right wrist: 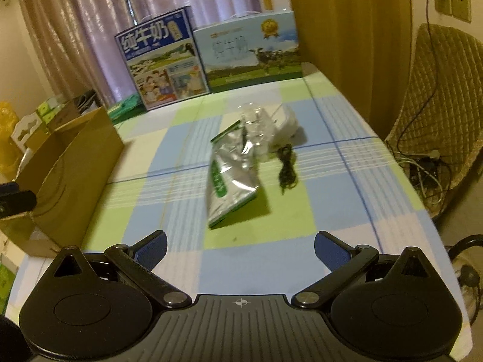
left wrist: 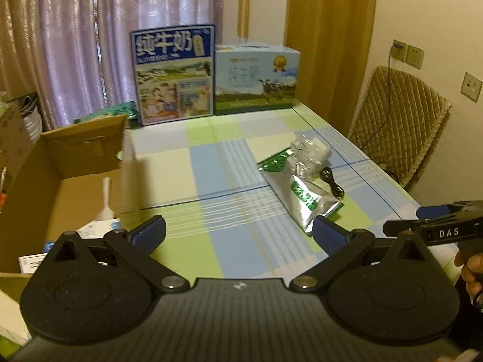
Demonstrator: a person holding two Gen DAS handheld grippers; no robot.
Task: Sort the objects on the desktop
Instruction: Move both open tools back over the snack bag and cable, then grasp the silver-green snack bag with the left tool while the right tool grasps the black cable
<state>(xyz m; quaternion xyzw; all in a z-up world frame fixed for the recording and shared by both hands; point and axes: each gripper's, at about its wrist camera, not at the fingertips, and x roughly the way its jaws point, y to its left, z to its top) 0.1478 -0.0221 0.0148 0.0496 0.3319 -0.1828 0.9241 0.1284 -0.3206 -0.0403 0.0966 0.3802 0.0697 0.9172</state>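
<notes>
**Both grippers empty, pouch ahead**

Wide-spread and empty, the right gripper [right wrist: 240, 249] faced the silver pouch [right wrist: 231, 178], which lay straight ahead on the checked tablecloth [right wrist: 332, 199], long axis pointing away. The left gripper [left wrist: 240, 232], equally spread, sat near the cardboard box [left wrist: 69, 163].

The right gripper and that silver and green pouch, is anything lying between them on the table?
No. In the right wrist view, only bare checked tablecloth lies between the open right gripper and the silver and green pouch.
</notes>
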